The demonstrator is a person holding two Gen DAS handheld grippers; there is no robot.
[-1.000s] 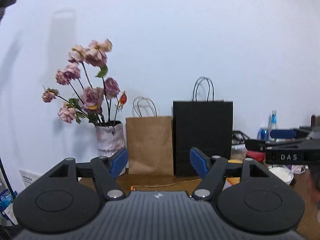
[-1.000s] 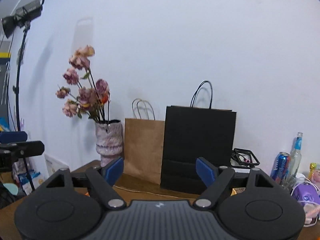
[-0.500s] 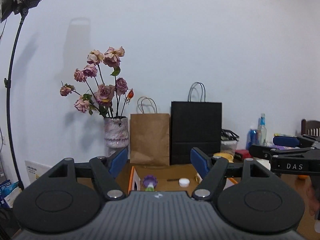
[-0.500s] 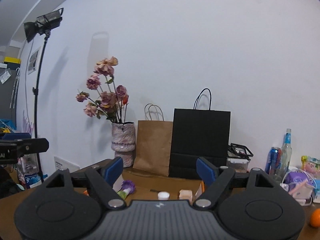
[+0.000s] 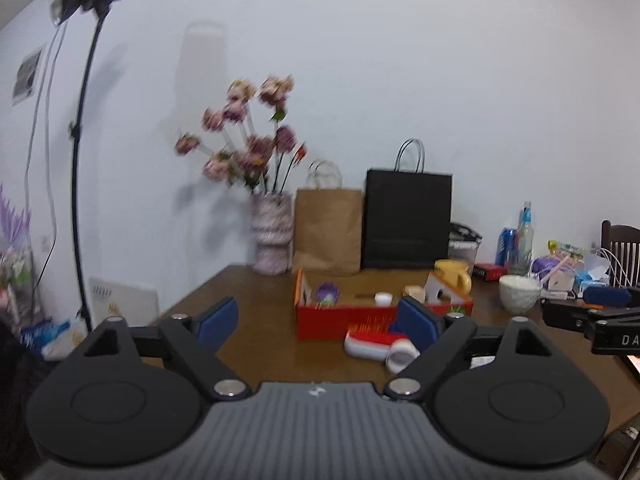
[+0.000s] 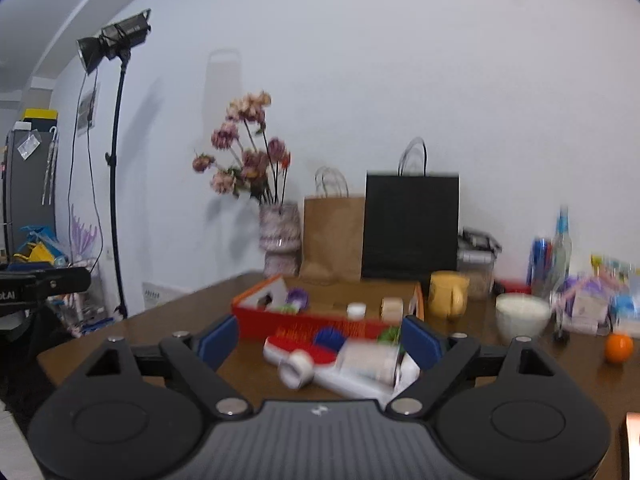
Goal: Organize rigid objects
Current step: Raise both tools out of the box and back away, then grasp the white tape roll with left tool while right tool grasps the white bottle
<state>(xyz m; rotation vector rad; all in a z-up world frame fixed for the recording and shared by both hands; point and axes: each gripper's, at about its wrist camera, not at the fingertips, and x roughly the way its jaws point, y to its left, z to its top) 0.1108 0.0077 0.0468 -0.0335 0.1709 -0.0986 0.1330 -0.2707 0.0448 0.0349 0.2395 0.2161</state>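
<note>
My left hand-held gripper [image 5: 316,320]: opening, nothing between.
My right hand-held gripper [image 6: 320,338]: opening, nothing clamped.
Change: shallow red cardboard tray [image 5: 340,320] and red-bristled white brush [image 5: 370,342] newly visible on brown wooden surface [image 5: 256,320].

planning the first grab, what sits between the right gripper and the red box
In the right wrist view, a red-and-white hairbrush and a white tube lie on the table between the opening right gripper and the red box.

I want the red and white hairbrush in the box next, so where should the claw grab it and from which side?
Grip the hairbrush by its white round handle, which points toward the camera, clear of the bristles. Come from the near side with the right claw, whose jaws are opening with nothing held; the red box blocks the far side.
</note>
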